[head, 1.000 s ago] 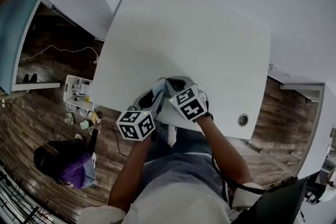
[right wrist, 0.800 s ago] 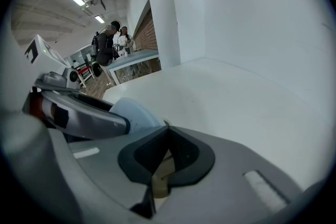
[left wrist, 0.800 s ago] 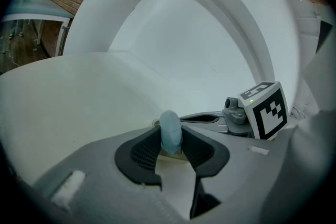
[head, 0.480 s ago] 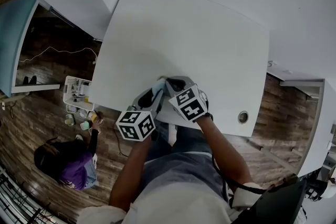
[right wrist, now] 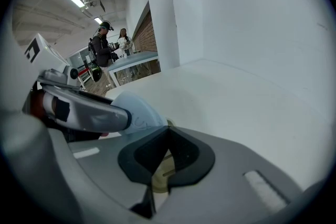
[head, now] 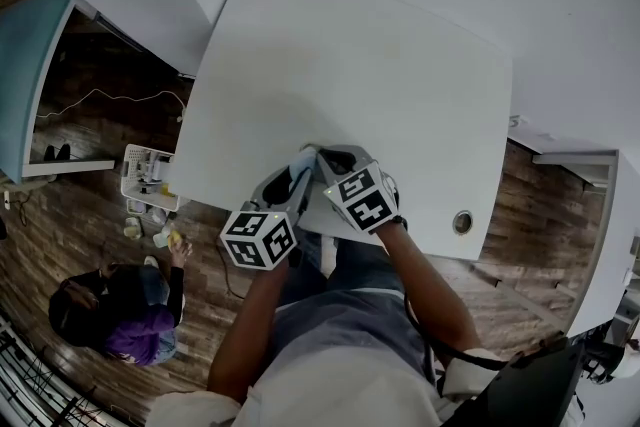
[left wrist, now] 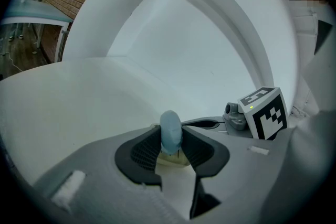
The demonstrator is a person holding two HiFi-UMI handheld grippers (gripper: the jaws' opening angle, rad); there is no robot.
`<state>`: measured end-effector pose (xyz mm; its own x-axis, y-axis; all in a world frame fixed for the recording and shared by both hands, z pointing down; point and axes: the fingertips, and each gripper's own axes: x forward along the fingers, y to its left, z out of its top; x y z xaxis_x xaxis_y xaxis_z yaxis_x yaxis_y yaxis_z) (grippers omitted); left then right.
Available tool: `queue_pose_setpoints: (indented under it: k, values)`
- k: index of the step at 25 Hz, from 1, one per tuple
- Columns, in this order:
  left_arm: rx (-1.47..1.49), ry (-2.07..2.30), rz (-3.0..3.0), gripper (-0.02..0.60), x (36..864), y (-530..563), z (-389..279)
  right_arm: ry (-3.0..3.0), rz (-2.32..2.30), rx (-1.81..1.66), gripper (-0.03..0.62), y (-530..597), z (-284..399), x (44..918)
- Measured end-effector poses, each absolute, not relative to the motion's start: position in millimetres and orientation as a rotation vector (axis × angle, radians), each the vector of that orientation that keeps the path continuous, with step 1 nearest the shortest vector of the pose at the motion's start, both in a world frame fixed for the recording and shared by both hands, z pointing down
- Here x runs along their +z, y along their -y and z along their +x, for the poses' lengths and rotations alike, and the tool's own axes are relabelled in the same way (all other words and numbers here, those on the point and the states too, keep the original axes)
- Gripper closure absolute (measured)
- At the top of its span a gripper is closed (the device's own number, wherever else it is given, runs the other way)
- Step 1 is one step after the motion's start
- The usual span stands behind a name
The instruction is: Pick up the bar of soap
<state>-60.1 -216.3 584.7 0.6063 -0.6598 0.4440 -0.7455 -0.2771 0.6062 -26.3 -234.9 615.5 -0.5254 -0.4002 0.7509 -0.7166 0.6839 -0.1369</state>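
Observation:
A pale blue bar of soap stands on edge between the pads of my left gripper, which is shut on it close to the white table's near edge. In the left gripper view the soap sits upright between the two black pads. My right gripper lies right beside it, jaws closed together with nothing between them. From the right gripper view the soap shows just left of the right gripper, with the left gripper's fingers clamped over it.
A round cable hole sits near the table's front right corner. A person crouches on the wooden floor at lower left beside a white basket. Two people stand far off by another table.
Both grippers stay nearly still with the soap held in the left one. The person on the floor at lower left has shifted position.

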Motion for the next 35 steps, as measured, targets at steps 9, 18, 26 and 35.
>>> queue_pose_setpoints:
  k: [9, 18, 26, 35]
  values:
    - [0.122, 1.111, 2.042, 0.46, 572.5, 212.3, -58.3, 2.202, 0.868, 0.553, 0.591, 229.8, -24.4, 603.4]
    - [0.119, 1.11, 2.081, 0.46, 556.3, 209.6, -55.8, 2.232, 0.887, 0.538, 0.591, 228.8, -22.3, 586.0]
    - [0.101, 1.106, 2.112, 0.46, 539.2, 211.6, -53.6, 2.268, 0.917, 0.518, 0.591, 230.6, -20.5, 565.6]
    - [0.102, 1.084, 2.159, 0.46, 524.4, 209.0, -49.3, 2.296, 0.96, 0.479, 0.591, 231.1, -17.3, 542.0]
